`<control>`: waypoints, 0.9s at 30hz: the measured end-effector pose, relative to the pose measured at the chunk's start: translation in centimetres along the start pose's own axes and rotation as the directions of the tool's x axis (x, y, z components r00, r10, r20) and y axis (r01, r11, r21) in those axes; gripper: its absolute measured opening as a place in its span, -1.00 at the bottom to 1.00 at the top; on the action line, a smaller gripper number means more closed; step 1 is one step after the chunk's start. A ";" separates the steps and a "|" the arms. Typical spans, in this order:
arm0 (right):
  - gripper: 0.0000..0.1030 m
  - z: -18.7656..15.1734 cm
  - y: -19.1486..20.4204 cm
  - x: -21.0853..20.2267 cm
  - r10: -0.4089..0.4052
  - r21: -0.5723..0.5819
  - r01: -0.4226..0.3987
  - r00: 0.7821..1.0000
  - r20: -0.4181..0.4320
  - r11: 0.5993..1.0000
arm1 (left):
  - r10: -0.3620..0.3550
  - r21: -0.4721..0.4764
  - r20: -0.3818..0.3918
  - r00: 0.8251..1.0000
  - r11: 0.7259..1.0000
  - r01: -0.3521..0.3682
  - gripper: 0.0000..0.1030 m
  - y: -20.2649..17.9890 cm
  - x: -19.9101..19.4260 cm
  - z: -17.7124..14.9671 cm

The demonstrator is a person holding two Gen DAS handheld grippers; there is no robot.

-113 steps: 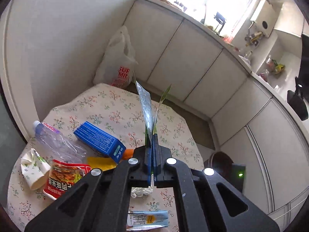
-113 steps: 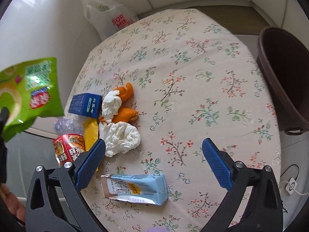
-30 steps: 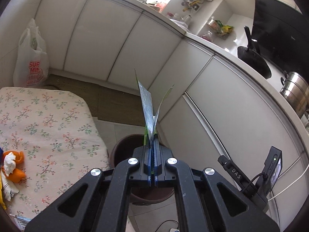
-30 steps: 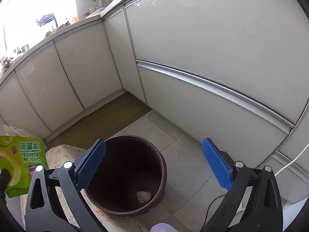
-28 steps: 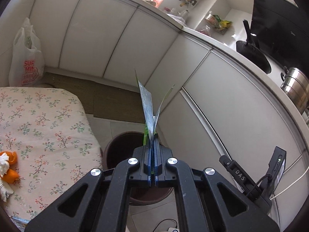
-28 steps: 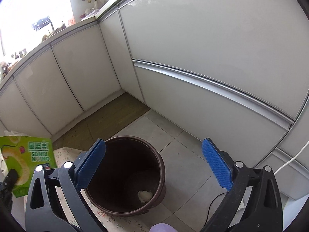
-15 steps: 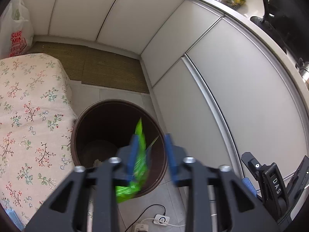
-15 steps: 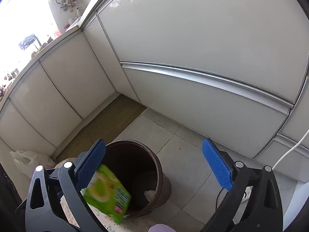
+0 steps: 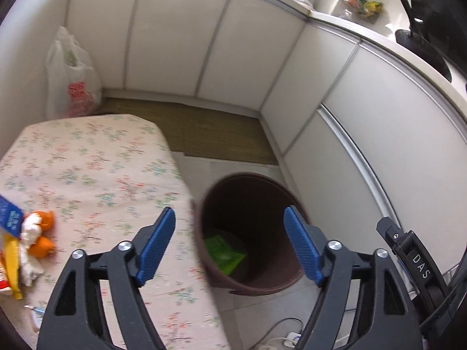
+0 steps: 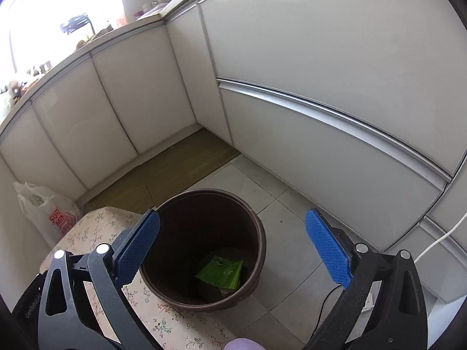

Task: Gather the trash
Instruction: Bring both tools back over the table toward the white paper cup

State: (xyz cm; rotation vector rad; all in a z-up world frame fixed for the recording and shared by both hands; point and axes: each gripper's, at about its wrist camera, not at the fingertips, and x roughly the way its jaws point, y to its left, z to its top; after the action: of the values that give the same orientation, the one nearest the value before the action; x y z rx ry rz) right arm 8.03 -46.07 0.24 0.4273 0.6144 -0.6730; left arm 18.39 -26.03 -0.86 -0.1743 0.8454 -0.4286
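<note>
Where bin (image 10: 259, 233) gapes — green packet (image 10: 221, 272) inside.

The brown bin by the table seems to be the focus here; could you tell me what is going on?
Trash is being collected. A green snack bag lies at the bottom of the brown bin. Both the left gripper and right gripper hang open and empty above it. Orange peels and other litter sit on the floral table.

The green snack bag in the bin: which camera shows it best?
The right wrist view: the green snack bag lies in clear sight at the bottom of the brown bin. The left wrist view shows it smaller, blurred and partly behind the bin's rim.
</note>
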 end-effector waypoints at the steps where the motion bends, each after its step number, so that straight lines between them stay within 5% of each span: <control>1: 0.86 -0.3 0.8 -0.3 0.010 -0.022 -0.009 1.000 0.004 1.000 | 0.023 -0.004 0.016 1.000 1.000 -0.022 0.50 0.9 -0.8 -0.2; 11: 0.86 -6.6 11.0 -4.5 0.157 -0.331 -0.149 0.988 -0.002 0.932 | 0.271 -0.133 0.046 0.962 0.956 -0.262 0.64 14.0 -8.4 -4.3; 23: 0.86 -15.6 20.6 -7.7 0.256 -0.614 -0.267 0.961 -0.108 0.743 | 0.422 -0.346 -0.091 0.902 0.836 -0.426 0.64 30.7 -15.8 -9.0; 27: 0.86 -17.8 22.2 -7.9 0.260 -0.658 -0.285 0.956 -0.138 0.697 | 0.457 -0.441 -0.166 0.874 0.758 -0.481 0.64 35.7 -16.9 -11.0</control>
State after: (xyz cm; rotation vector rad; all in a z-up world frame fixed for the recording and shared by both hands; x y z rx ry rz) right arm 11.51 -17.05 -4.09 -0.1594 0.7638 -0.1188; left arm 10.79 13.70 -7.78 -0.3919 0.9959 0.2628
